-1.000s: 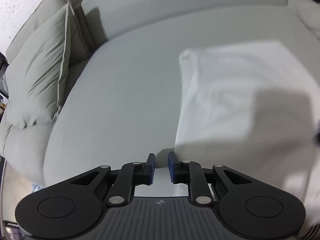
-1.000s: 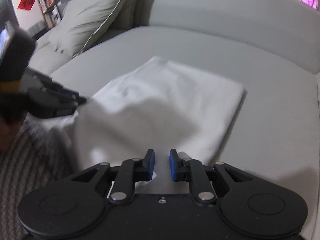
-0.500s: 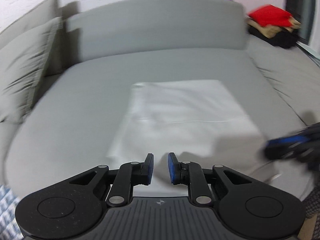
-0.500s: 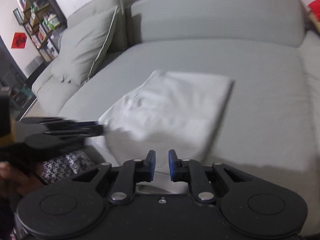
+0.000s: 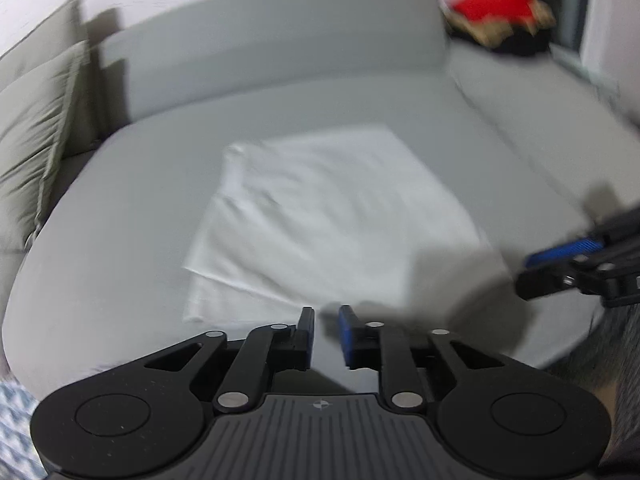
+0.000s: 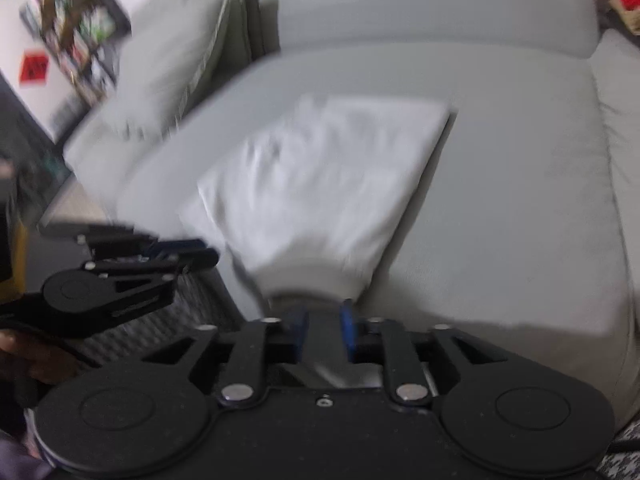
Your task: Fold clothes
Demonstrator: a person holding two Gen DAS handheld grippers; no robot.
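A white garment (image 5: 320, 220) lies folded into a flat rectangle on the grey sofa seat (image 5: 120, 216); it also shows in the right wrist view (image 6: 324, 184). My left gripper (image 5: 326, 322) hovers just off the garment's near edge, jaws a narrow gap apart and empty. My right gripper (image 6: 324, 316) is at the garment's near edge, jaws likewise a narrow gap apart with nothing between them. Each gripper shows in the other's view: the right one (image 5: 560, 256) at the garment's right, the left one (image 6: 176, 250) at its left. Both views are blurred.
A grey cushion (image 5: 32, 128) leans at the sofa's left end. A pile of red, tan and black clothes (image 5: 500, 16) sits at the back right. A bookshelf (image 6: 72, 28) stands beyond the sofa's left arm. A patterned rug (image 6: 160, 332) lies below the seat's front edge.
Both grippers have drawn back from the garment toward the seat's front edge. The garment now lies flat by itself, further away in both views.
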